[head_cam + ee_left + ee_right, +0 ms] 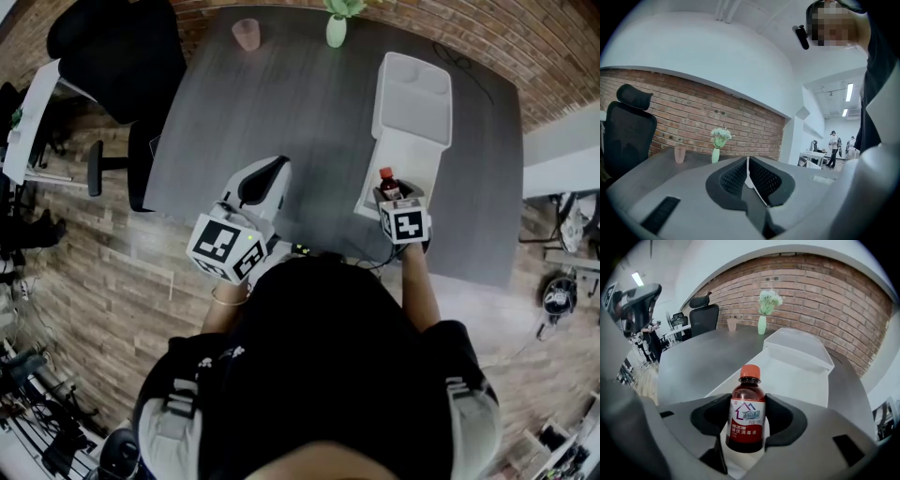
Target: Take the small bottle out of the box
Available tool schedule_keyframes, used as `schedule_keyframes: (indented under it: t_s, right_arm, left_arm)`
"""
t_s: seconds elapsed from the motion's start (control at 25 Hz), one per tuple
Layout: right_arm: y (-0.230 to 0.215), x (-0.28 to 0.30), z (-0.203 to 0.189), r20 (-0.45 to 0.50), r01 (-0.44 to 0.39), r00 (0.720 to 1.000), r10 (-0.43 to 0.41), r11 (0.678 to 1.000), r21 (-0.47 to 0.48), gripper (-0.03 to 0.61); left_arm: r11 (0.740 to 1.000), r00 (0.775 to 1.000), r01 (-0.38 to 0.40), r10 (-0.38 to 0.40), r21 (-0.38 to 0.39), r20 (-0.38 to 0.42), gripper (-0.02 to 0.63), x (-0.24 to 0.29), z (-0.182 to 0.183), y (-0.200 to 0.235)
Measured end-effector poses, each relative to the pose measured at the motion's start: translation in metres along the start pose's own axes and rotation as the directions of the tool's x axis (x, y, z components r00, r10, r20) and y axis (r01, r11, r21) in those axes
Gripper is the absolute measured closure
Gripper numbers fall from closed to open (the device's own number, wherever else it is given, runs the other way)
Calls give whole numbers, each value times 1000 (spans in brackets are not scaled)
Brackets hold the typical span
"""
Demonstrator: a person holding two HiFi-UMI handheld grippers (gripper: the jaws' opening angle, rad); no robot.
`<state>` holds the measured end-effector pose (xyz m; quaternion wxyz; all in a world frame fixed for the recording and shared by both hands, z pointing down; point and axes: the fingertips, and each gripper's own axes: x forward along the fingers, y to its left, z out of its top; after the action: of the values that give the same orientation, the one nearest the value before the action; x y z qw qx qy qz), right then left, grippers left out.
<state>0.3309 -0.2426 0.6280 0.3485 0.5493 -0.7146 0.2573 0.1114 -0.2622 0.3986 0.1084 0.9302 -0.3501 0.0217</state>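
A small bottle (746, 414) with a red label, dark liquid and an orange cap stands upright between the jaws of my right gripper (747, 422). Both pads lie against its sides. In the head view the bottle (387, 182) is at the near end of the long white box (384, 89), with the right gripper (394, 194) right behind it. The box's open lid (801, 345) lies further back. My left gripper (265, 178) hangs over the near left of the grey table (281, 112). Its jaws (748, 174) are shut, pad against pad, with nothing between them.
A green vase with flowers (336, 26) and a pink cup (246, 34) stand at the table's far edge. A black office chair (112, 52) is at the far left. A brick wall runs behind the table, and people stand far off in the left gripper view.
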Motion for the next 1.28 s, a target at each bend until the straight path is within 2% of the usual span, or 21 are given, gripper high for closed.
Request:
schedule_keyframes:
  t_s: [0.2, 0.36, 0.56, 0.76, 1.04, 1.16, 1.28]
  right_arm:
    - [-11, -26, 16, 107, 58, 992, -64, 997, 60, 354]
    - [-18, -57, 37, 212, 97, 970, -116, 990, 102, 354]
    - [-24, -97, 59, 338, 97, 929, -153, 979, 178, 354]
    - [-25, -134, 77, 452, 67, 875, -175, 967, 246, 354]
    - [-24, -180, 95, 566, 36, 803, -188, 963, 269, 354]
    - [-24, -193, 100, 592, 27, 783, -190, 962, 273, 354]
    - [-24, -198, 100, 601, 25, 776, -192, 961, 274, 354]
  left_arm:
    - [999, 999, 45, -45, 11, -6, 611, 10, -1, -8]
    - [997, 997, 78, -78, 8, -16, 611, 19, -1, -16]
    - [991, 991, 130, -129, 22, -24, 611, 29, -1, -28]
    - [984, 983, 179, -178, 22, -35, 611, 41, -1, -40]
    - [971, 970, 239, -237, 28, -47, 611, 56, -1, -62]
    - [966, 965, 258, -256, 32, -50, 611, 60, 0, -69]
    - [963, 963, 266, -264, 34, -49, 611, 62, -1, -73]
